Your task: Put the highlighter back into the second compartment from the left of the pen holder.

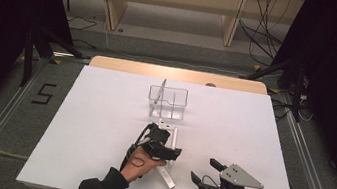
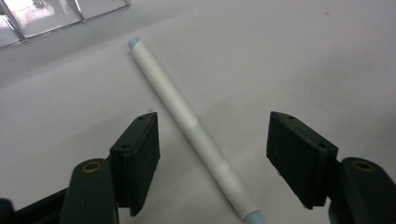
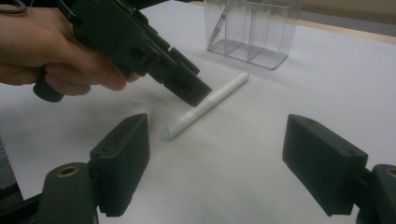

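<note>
High view: the left gripper [image 1: 164, 133] hangs over a white pen [image 1: 174, 143] lying on the white worktop [image 1: 102, 115], toward its near edge and short of the clear organiser [image 1: 168, 102] at the middle. The right gripper [image 1: 205, 171] rests by the near edge, right of the pen. A second light stick [image 1: 166, 176] lies near the left hand.

Left gripper view: the fingers [image 2: 137, 154] stand apart on either side of the pen [image 2: 187, 121], not touching it. The pen lies flat, its long axis slanting from the organiser's corner [image 2: 56, 18] back toward the near edge, with a pale blue cap at each end. This looks like the approach to a pick; next the fingers need to drop lower and close across the barrel, not along it.

Right gripper view: its own fingers [image 3: 123, 158] are wide open, holding nothing. The left gripper [image 3: 187, 88] tips down onto the pen [image 3: 205, 107].
</note>
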The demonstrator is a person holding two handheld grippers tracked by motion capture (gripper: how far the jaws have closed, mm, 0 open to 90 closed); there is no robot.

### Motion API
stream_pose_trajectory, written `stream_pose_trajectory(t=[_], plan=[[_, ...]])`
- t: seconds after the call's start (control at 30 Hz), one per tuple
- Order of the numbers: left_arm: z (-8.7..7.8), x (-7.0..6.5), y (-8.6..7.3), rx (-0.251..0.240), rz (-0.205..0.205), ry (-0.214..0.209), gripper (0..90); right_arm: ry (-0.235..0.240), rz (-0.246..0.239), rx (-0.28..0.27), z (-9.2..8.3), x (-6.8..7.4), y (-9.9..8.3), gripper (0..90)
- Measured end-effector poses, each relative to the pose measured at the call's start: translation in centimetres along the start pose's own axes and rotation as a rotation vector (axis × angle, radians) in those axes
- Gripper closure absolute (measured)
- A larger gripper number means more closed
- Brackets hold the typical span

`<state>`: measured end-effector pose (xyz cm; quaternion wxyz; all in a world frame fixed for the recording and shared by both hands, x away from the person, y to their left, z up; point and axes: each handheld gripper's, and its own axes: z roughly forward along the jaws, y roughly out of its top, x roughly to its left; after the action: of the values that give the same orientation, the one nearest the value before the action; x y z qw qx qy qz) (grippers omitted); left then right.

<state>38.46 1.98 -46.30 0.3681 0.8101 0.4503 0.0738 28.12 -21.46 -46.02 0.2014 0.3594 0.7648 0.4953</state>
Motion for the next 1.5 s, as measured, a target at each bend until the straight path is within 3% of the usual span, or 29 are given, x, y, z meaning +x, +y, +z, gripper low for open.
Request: stream_pose_trajectory(t=[0.13,0.37,0.8,1.2,1.5], plan=[[0.2,-0.1,0.4,0.007,0.006,0.016,38.6,0.002,0.001,-0.001,0.0,0.0,0.0,24.0],[1.1,0.2,0.7,0.024,-0.027,0.025,44.7,0.003,0.002,-0.001,0.0,0.0,0.0,24.0],[2.4,0.5,1.0,0.076,-0.059,0.059,48.6,0.002,-0.001,-0.004,-0.1,0.1,0.1,24.1],[2.9,-0.3,1.2,0.104,-0.024,0.105,51.0,0.002,0.000,-0.004,-0.1,0.1,0.1,24.1],[3.0,-0.5,1.0,0.093,0.013,0.131,55.2,0.001,-0.002,-0.002,0.0,0.2,0.1,24.2]])
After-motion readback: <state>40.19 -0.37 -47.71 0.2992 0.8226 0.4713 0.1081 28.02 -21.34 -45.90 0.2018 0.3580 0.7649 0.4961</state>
